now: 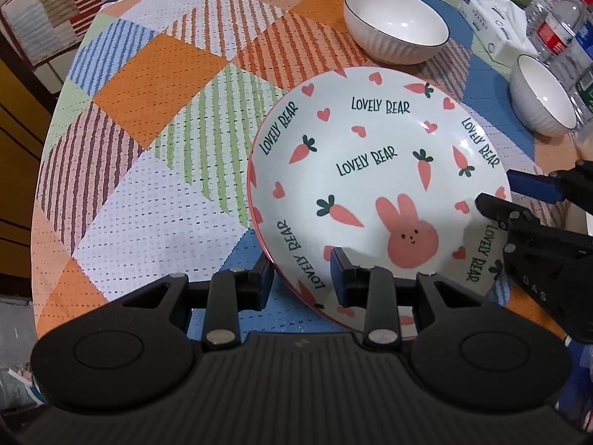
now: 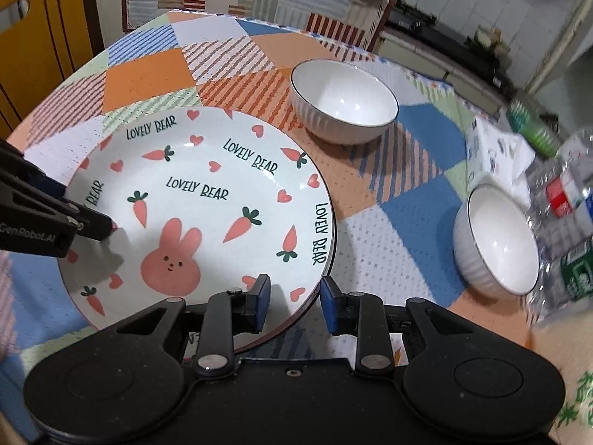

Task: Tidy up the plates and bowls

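Note:
A white plate (image 1: 374,185) printed with carrots, hearts and a pink rabbit lies on the patchwork tablecloth; it also shows in the right wrist view (image 2: 200,218). My left gripper (image 1: 302,280) is open, its jaws straddling the plate's near-left rim. My right gripper (image 2: 294,304) is open, its jaws straddling the plate's near-right rim. Two white ribbed bowls stand beyond the plate: one at the back (image 1: 396,24) (image 2: 343,102), one at the right (image 1: 543,94) (image 2: 494,241). A second rim shows under the plate's right edge in the right wrist view.
A tissue pack (image 1: 493,24) (image 2: 496,152) and plastic water bottles (image 1: 559,26) (image 2: 567,200) stand at the table's right side behind the right bowl. The table's curved left edge (image 1: 48,141) drops off to the floor and furniture.

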Available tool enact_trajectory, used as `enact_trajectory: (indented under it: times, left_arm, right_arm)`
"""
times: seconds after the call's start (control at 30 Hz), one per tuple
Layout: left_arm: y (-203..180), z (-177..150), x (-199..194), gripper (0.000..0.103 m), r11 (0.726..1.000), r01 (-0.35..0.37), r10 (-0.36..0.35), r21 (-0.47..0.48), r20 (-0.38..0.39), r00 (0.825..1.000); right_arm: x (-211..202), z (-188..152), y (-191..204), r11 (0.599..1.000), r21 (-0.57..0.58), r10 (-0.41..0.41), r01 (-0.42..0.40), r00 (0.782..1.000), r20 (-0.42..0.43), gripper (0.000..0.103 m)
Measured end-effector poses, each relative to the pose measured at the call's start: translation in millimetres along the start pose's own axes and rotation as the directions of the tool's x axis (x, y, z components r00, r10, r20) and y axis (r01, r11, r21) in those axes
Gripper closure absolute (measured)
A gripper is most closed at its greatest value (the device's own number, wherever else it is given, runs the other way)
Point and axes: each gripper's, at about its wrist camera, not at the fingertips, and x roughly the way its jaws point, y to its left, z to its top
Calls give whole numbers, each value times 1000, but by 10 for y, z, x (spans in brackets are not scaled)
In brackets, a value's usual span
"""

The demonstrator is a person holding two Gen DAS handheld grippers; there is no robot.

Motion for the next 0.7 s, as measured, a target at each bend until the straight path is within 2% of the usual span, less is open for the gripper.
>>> enact_trajectory:
  times: [0.2, 0.33, 0.43, 0.57, 0.7]
  left_arm:
    - [-80, -63, -75, 72, 999, -37, 37, 1, 8, 999]
    - [-169, -157, -245, 73, 999, -43, 43, 5, 23, 999]
    - [-232, -221, -427, 73, 1000, -13, 13, 3, 40, 999]
    - [-339, -290, -689, 73, 1000, -1, 1, 9, 69, 998]
    - [-470, -398, -928, 71, 998, 48, -50, 34, 81, 995]
  right_arm:
    - [-38, -121, -52, 1000, 8, 9, -9, 997, 83, 69]
    - [-288, -285, -170, 996, 53, 62, -70, 987, 147, 69]
    - [-515, -402, -290, 992, 78, 85, -102, 978, 189, 68]
    - [-770, -527, -441, 988, 84, 107, -130, 965, 241, 62]
    - [-976, -657, -563, 987, 91, 107, -136, 957, 271, 54]
